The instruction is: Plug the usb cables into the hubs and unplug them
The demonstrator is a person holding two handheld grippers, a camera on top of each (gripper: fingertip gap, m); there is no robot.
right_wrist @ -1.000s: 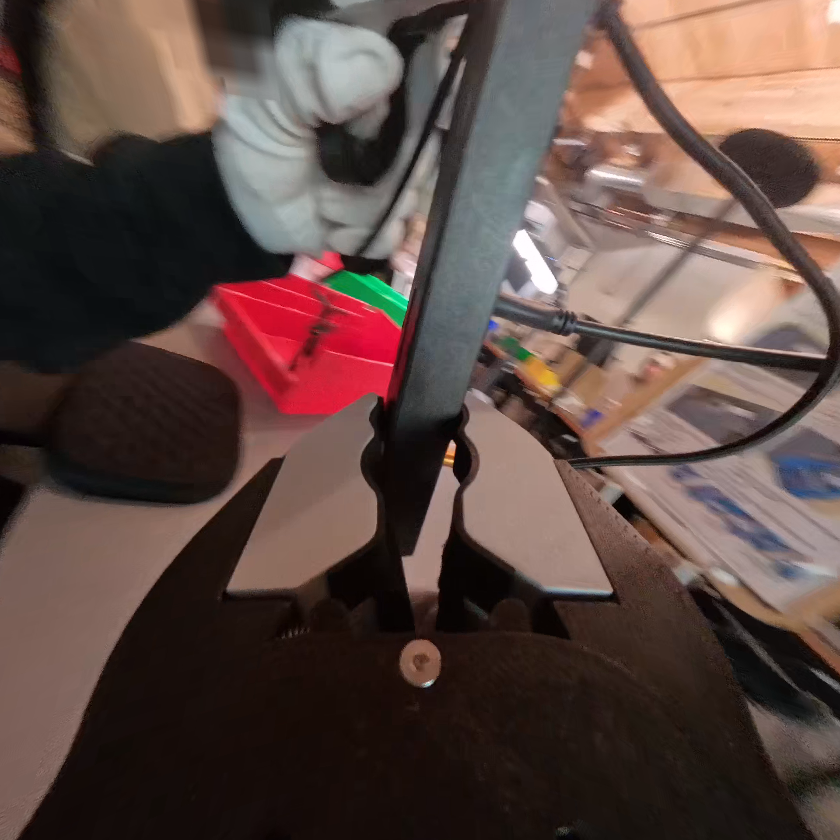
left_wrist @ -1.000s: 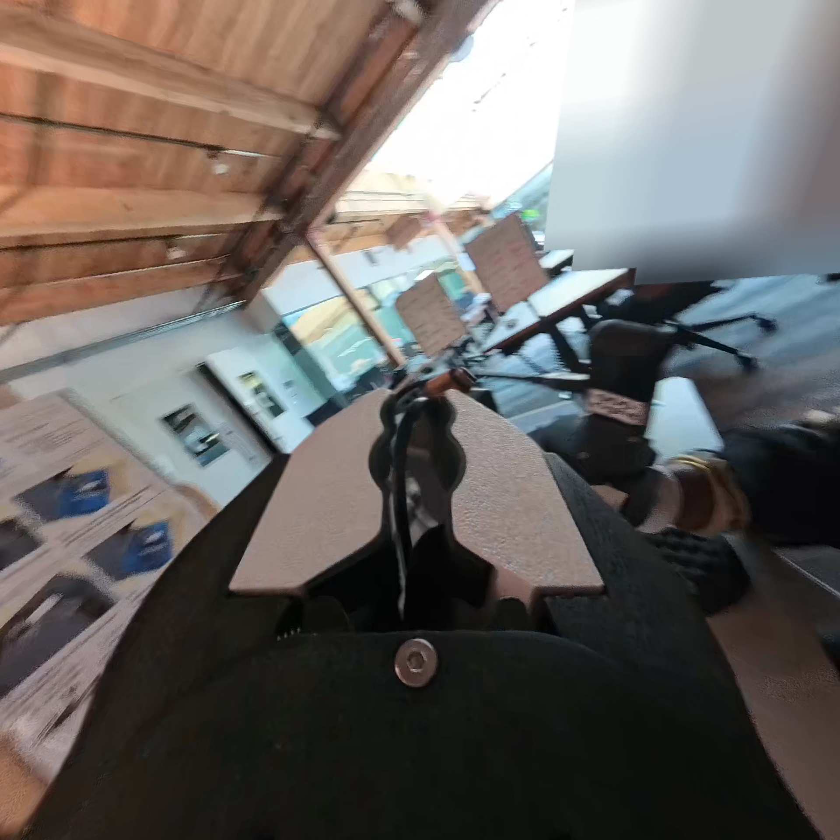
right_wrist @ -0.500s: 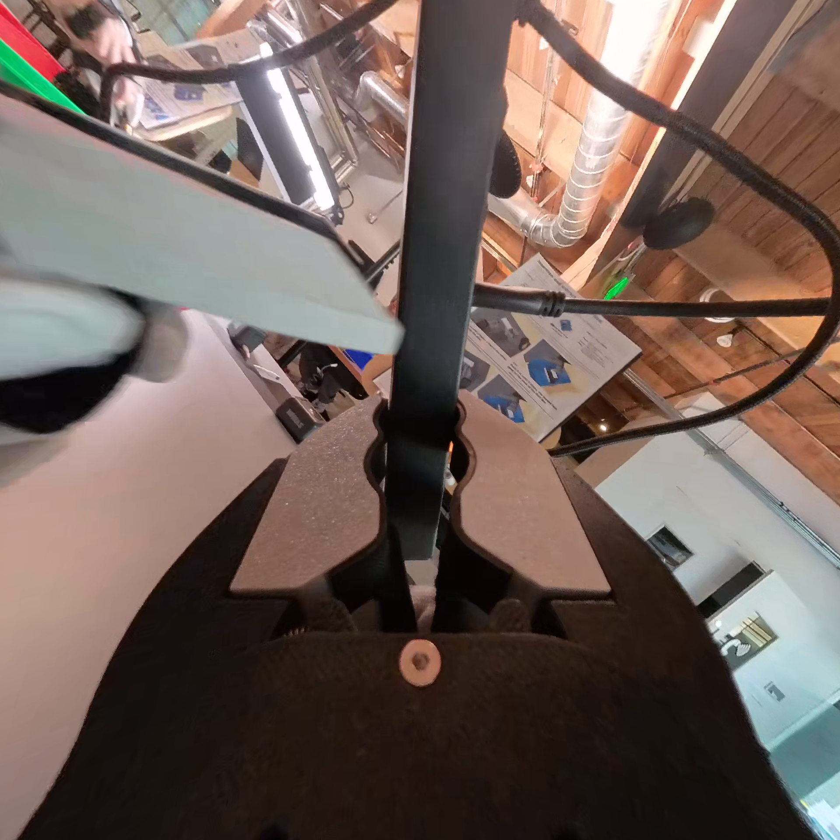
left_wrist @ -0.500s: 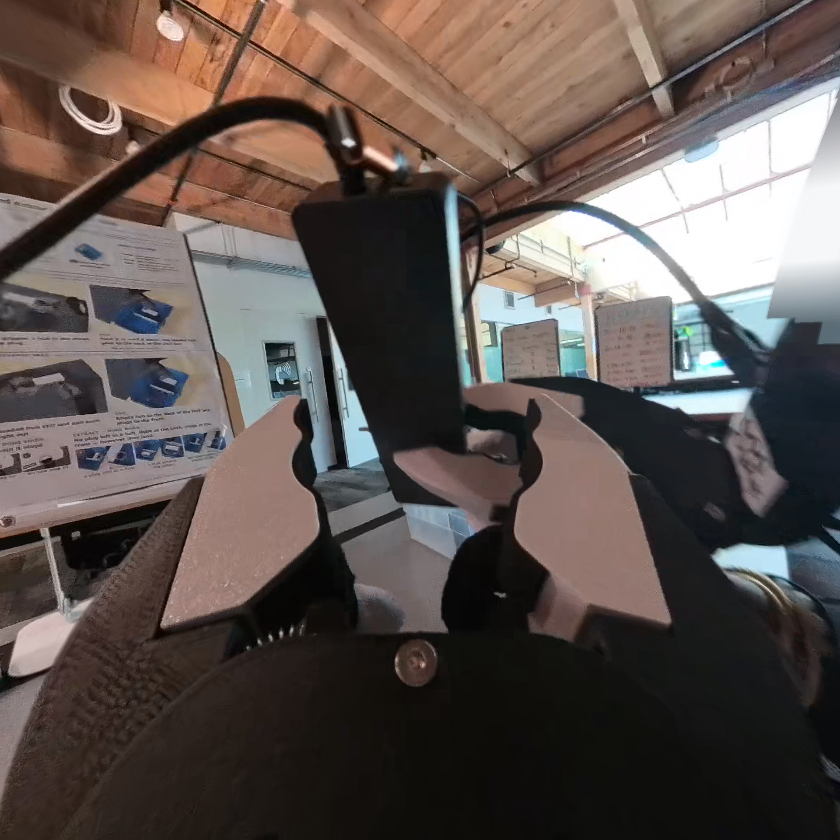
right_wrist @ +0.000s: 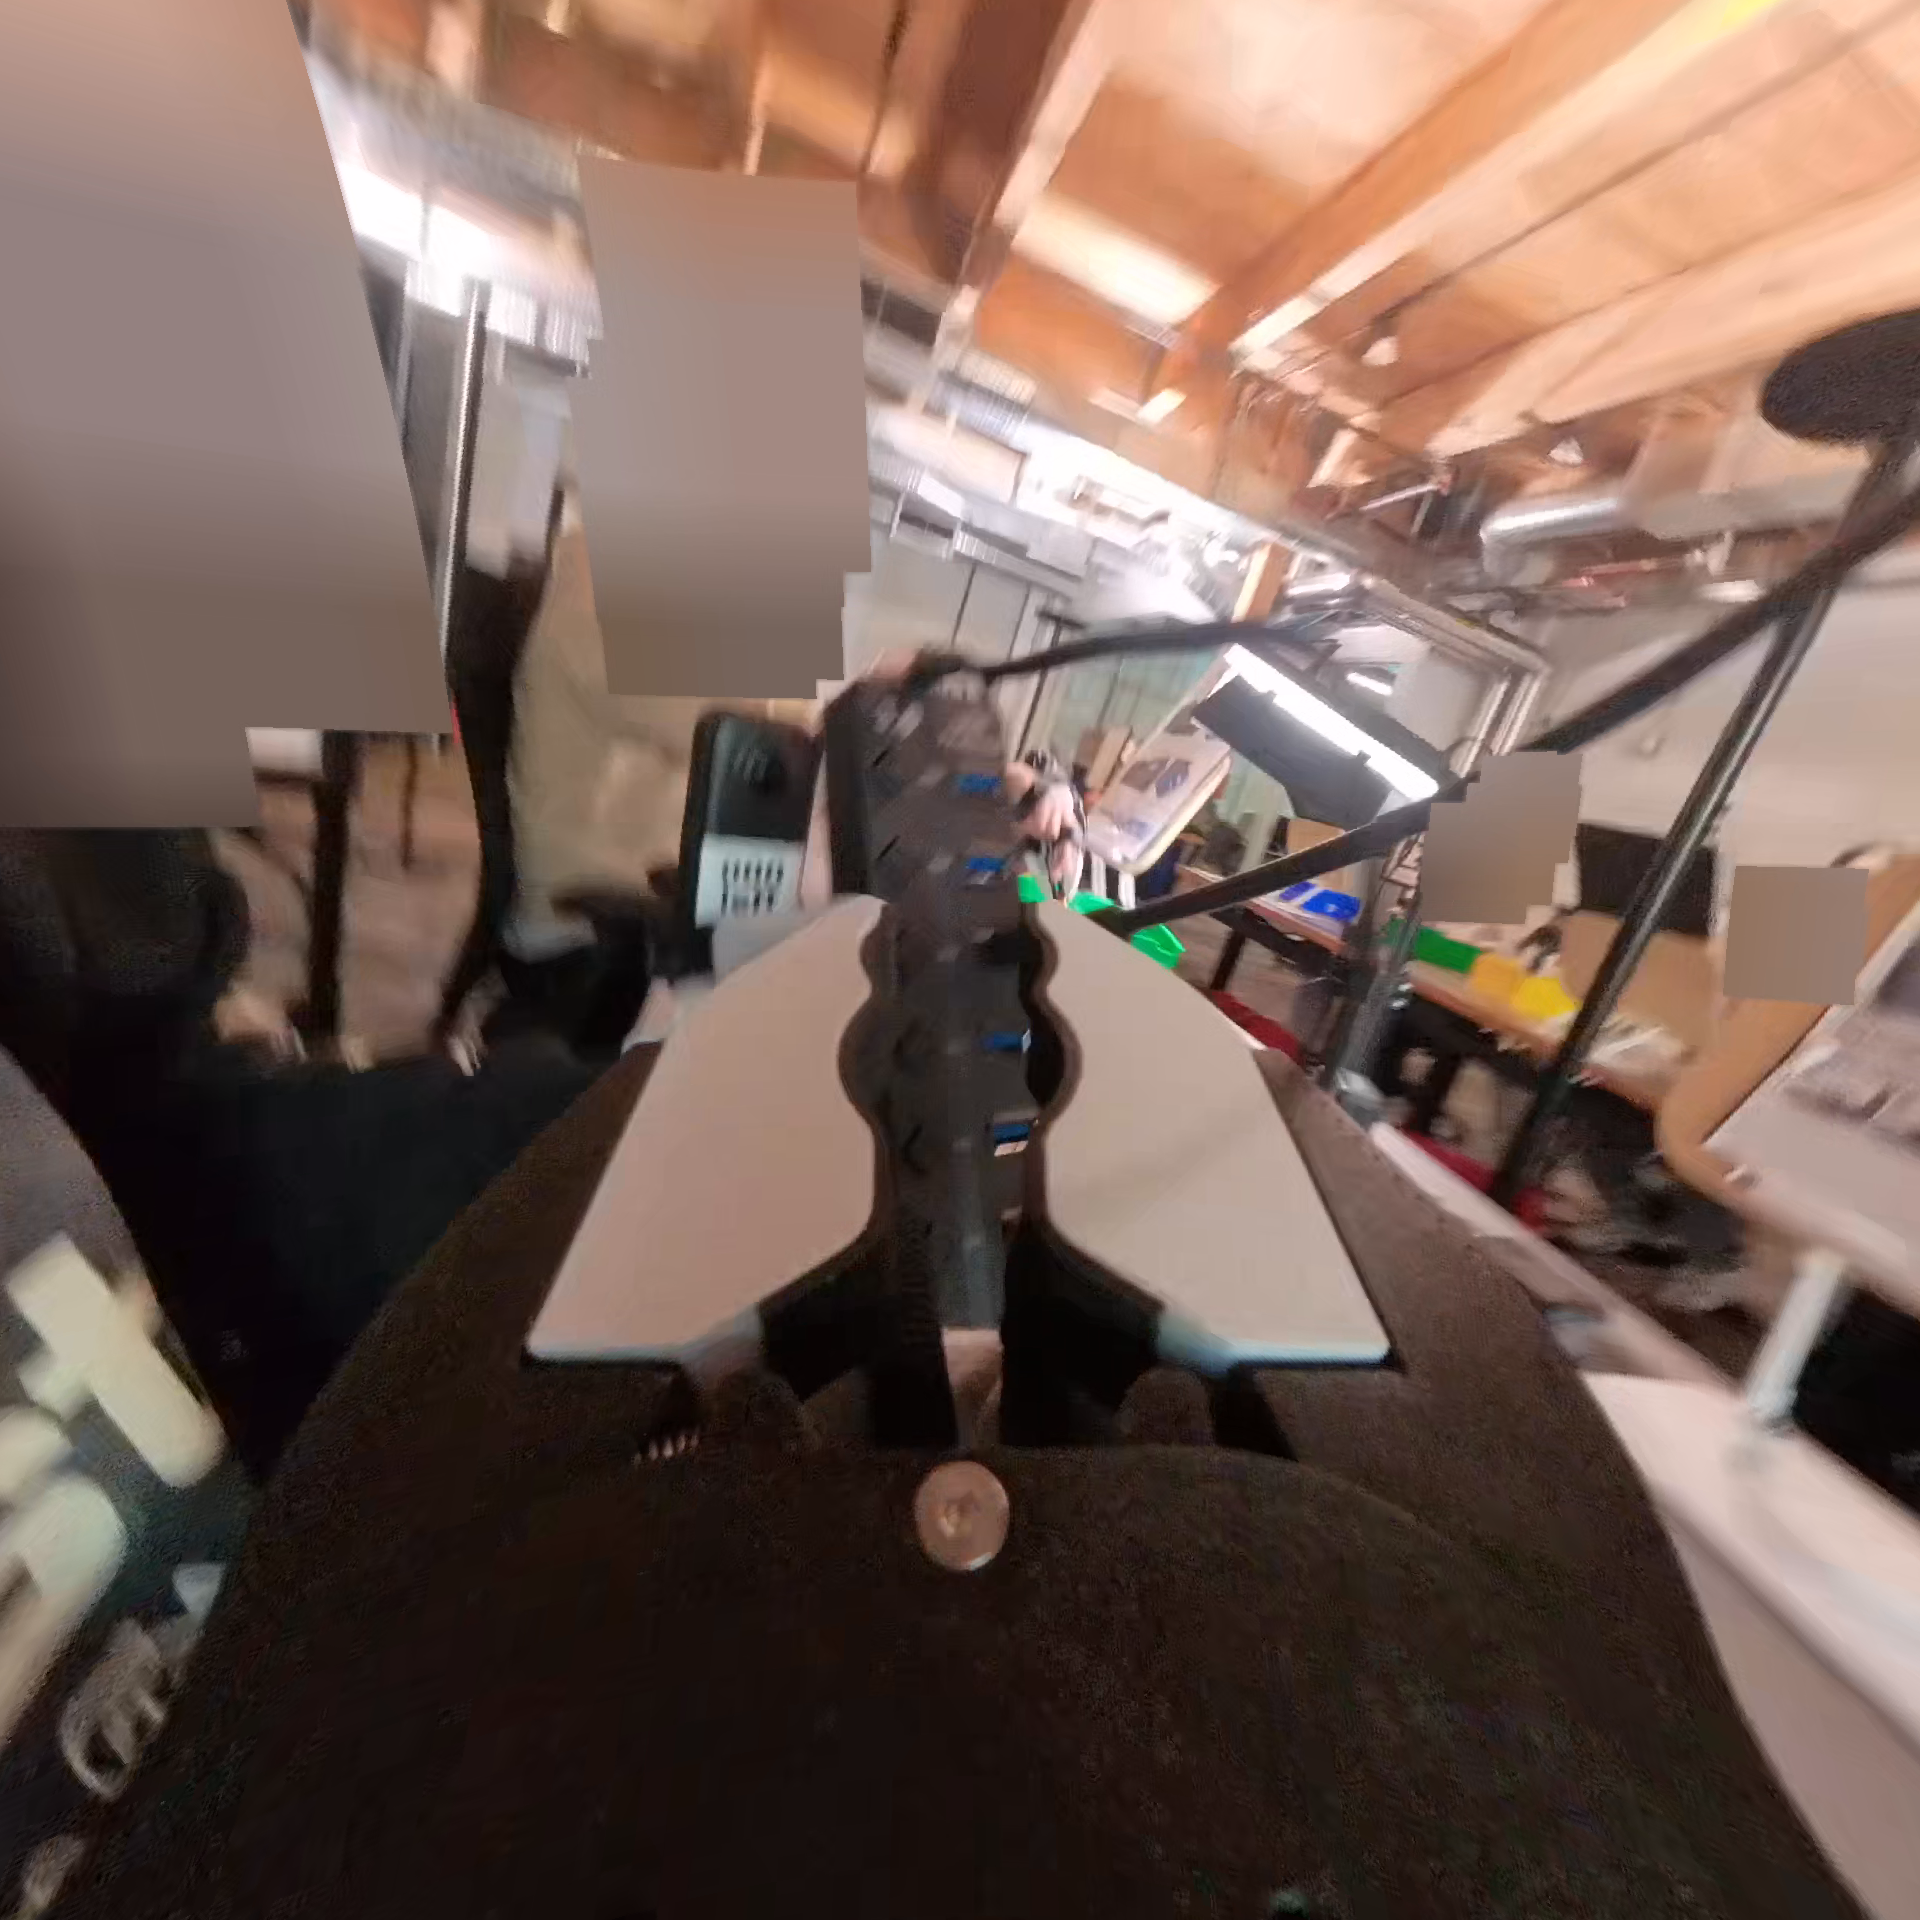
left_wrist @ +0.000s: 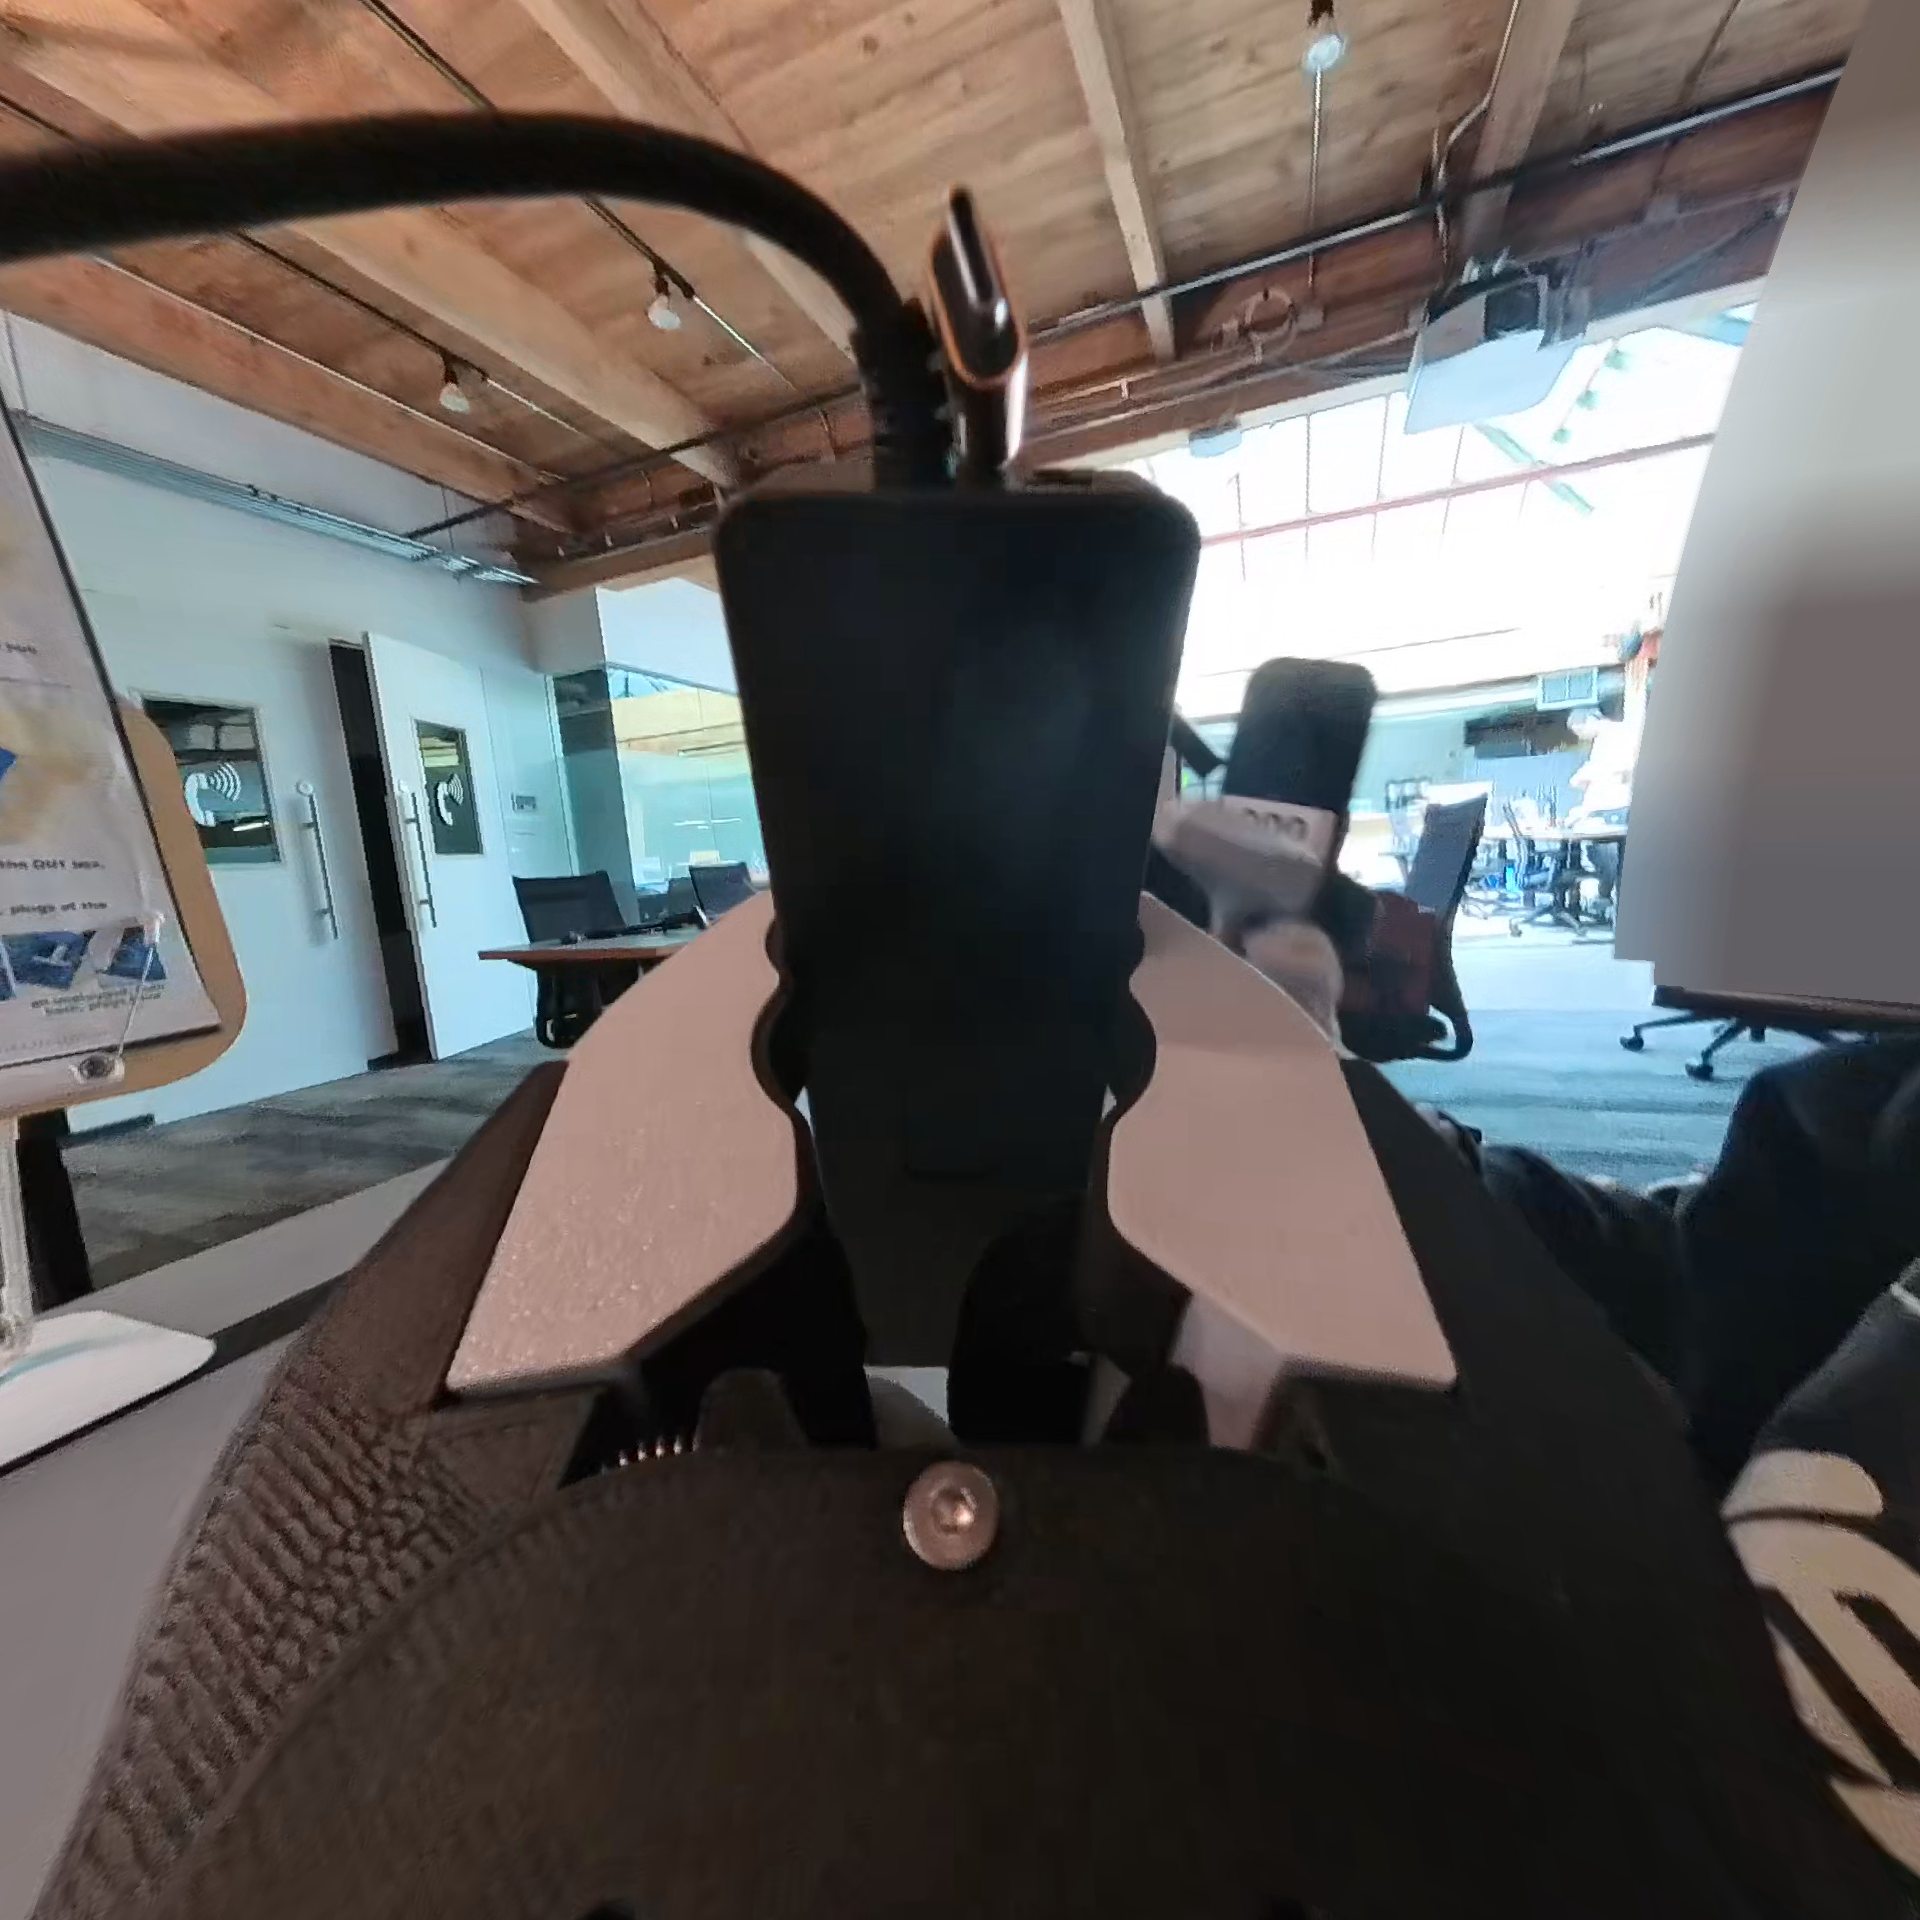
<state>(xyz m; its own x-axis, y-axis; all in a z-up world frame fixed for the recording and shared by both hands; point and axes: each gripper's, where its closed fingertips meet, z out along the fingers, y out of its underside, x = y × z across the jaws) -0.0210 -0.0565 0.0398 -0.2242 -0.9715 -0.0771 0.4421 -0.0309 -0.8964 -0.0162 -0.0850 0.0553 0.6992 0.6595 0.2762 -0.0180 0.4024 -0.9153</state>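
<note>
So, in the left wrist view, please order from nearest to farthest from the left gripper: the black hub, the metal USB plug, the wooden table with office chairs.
1. black hub: clamped in the left gripper.
2. metal USB plug: just above the hub's top end.
3. wooden table: far back on the left, near the doors.

A wooden plank ceiling (left_wrist: 904, 135) with beams and small track lights spans the room. White walls (left_wrist: 260, 582) hold dark doors (left_wrist: 358, 842). Bright windows (left_wrist: 1382, 540) glow behind office chairs (left_wrist: 1444, 862) and a desk (left_wrist: 592, 951); the floor (left_wrist: 260, 1143) seems to be grey carpet.
</note>
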